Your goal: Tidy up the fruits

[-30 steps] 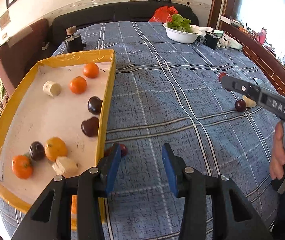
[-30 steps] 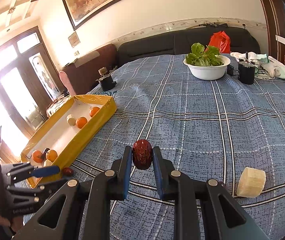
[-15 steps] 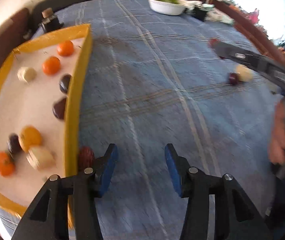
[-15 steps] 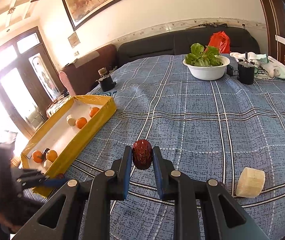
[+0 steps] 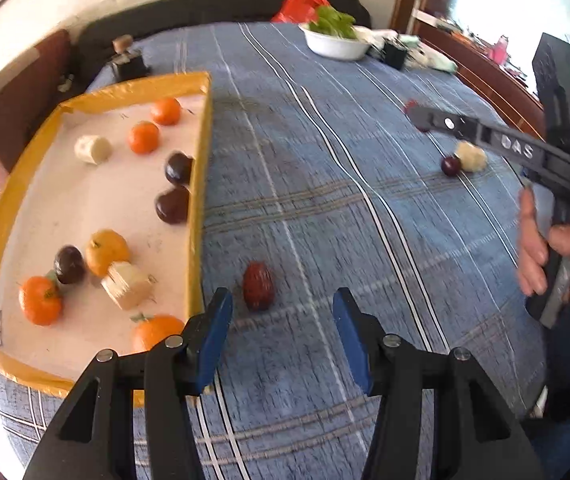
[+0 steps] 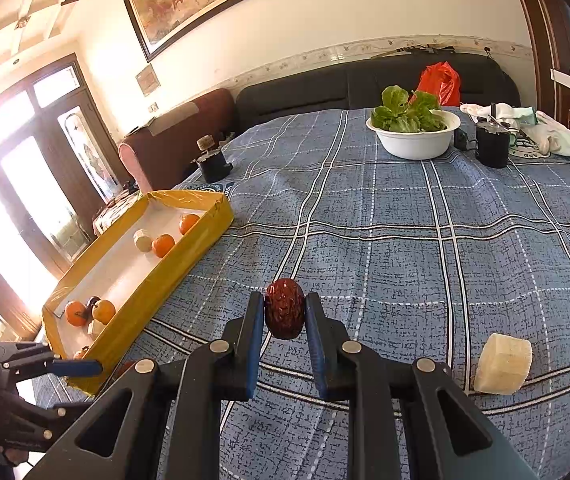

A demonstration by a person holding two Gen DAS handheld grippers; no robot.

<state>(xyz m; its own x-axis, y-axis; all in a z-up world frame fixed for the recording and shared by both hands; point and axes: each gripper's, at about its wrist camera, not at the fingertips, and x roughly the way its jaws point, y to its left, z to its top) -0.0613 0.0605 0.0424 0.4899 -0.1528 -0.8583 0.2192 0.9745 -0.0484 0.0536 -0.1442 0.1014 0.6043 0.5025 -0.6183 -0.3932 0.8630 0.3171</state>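
A yellow tray (image 5: 199,184) on the left of the blue plaid cloth holds several oranges, dark plums and pale chunks; it also shows in the right wrist view (image 6: 173,272). A red date (image 5: 258,286) lies on the cloth just right of the tray. My left gripper (image 5: 281,324) is open, hovering just short of that date. My right gripper (image 6: 285,316) is shut on a second red date (image 6: 284,308), held above the cloth. A dark plum (image 5: 451,166) and a pale chunk (image 5: 471,156) lie on the cloth at the right; the chunk also shows in the right wrist view (image 6: 503,364).
A white bowl of lettuce (image 6: 415,136) stands at the far side, with a black cup (image 6: 493,146) and a white cloth (image 6: 541,128) beside it. A small black device (image 6: 211,162) sits behind the tray. A dark sofa (image 6: 345,88) runs along the far edge.
My left gripper has swung right, so the red date beside the tray now lies between and ahead of its open fingers. My right gripper has held still with its date.
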